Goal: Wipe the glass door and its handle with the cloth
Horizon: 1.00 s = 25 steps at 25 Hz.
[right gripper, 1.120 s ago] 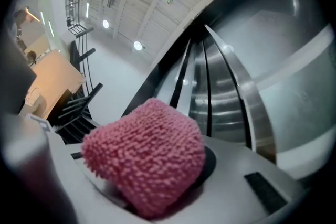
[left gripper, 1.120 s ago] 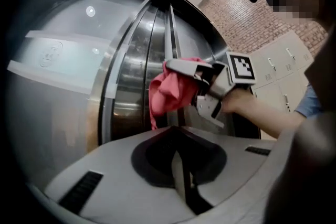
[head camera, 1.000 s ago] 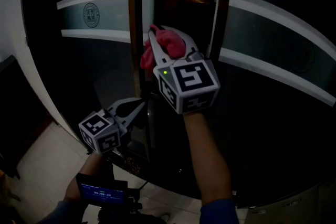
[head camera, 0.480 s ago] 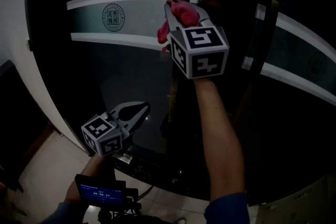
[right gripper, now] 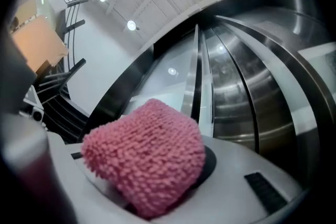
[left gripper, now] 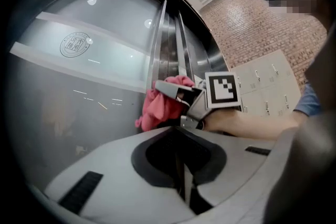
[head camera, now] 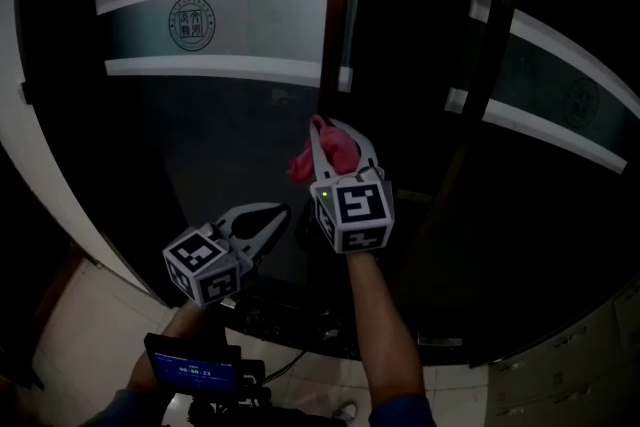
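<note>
Between the jaws of the right claw (head camera: pixel 336 139) a pink cloth (right gripper: pixel 147 157) is pinched. It is bunched into a nubbly wad that bulges past the tips and spills over the claw's left side. Straight ahead of the claw stands the dark glass door (head camera: pixel 220 135). The cloth seems to lie against the pane, though the dim light leaves the contact unsure. Just above the claw rises the upright steel handle (head camera: pixel 336 5), apart from the cloth. Further up and to the left, two white bands (head camera: pixel 200 67) cross the glass with a round emblem (head camera: pixel 192 23) between them. Below and to the left of the right claw, near it, the left claw (head camera: pixel 272 215) points at the door with its jaws pressed together on nothing. Behind both lie a bare forearm (head camera: pixel 378 315) and the pale tiled floor (head camera: pixel 90 315).
</note>
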Each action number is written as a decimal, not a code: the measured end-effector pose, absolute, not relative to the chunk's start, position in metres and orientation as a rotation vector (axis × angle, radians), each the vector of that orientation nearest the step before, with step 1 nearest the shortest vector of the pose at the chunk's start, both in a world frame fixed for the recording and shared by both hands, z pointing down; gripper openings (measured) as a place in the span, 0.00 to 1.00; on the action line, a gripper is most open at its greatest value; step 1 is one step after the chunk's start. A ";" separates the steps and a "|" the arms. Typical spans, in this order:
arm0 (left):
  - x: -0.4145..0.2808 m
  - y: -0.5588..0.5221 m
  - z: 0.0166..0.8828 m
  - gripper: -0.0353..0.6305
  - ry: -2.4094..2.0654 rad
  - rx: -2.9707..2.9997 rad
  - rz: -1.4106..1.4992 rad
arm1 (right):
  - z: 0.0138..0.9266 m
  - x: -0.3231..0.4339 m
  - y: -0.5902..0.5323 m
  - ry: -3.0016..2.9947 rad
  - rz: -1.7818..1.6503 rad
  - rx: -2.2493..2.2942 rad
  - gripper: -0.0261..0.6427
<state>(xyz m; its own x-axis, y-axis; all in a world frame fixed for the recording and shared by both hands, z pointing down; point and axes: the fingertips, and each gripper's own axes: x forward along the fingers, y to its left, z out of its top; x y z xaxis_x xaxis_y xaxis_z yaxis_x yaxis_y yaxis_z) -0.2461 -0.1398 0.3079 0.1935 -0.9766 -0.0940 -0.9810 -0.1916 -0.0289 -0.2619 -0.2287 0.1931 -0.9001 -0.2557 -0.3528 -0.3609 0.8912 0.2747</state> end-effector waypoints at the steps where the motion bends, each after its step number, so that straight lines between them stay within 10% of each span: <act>1: -0.244 -0.141 0.310 0.07 1.937 -2.372 0.083 | 0.213 -0.264 -0.232 2.784 0.459 -0.472 0.12; 25: -0.207 -0.093 0.394 0.07 1.853 -2.461 0.072 | 0.350 -0.138 -0.121 2.837 0.290 -0.654 0.12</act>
